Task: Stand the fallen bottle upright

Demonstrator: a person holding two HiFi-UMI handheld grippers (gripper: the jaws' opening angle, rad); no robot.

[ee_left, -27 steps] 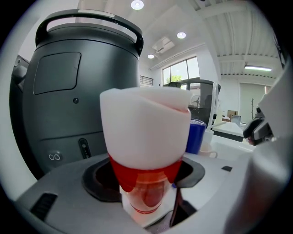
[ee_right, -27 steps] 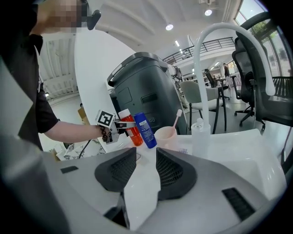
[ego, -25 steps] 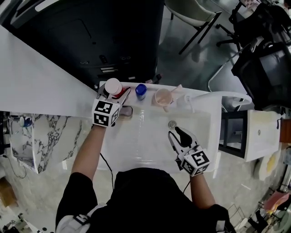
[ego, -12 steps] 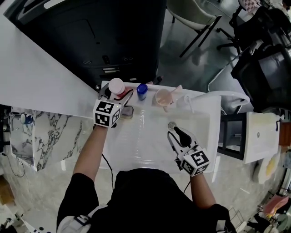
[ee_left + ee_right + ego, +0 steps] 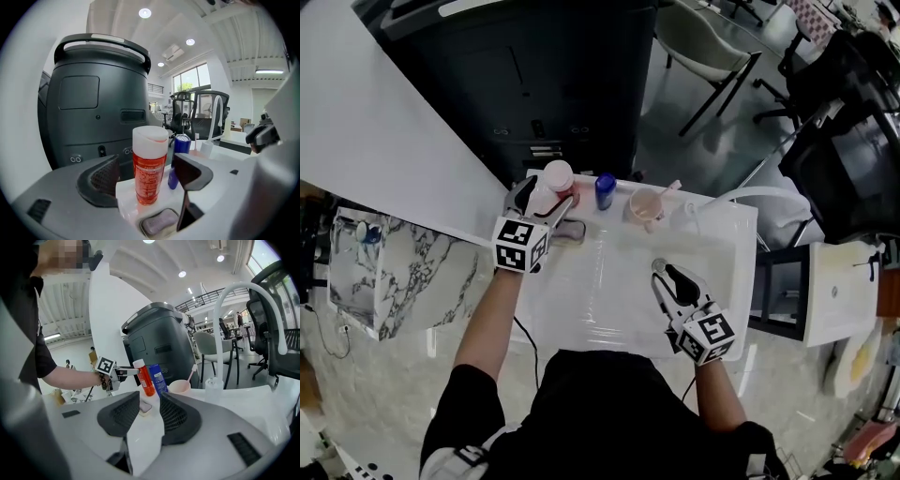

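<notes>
Left gripper (image 5: 546, 195) jaws, just opening wide, flank upright bottle (image 5: 149, 168) untouched

The head view looks steeply down on the white counter (image 5: 609, 291), the left gripper view sits low and close before the red bottle (image 5: 149, 168), which the right gripper view shows from farther off

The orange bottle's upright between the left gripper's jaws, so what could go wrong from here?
The left gripper has jaws that have just been opening and flank the orange bottle without touching it; a crooked pull-back could clip and topple it. The blue bottle stands close beside it, so a tip could knock that over too.
</notes>
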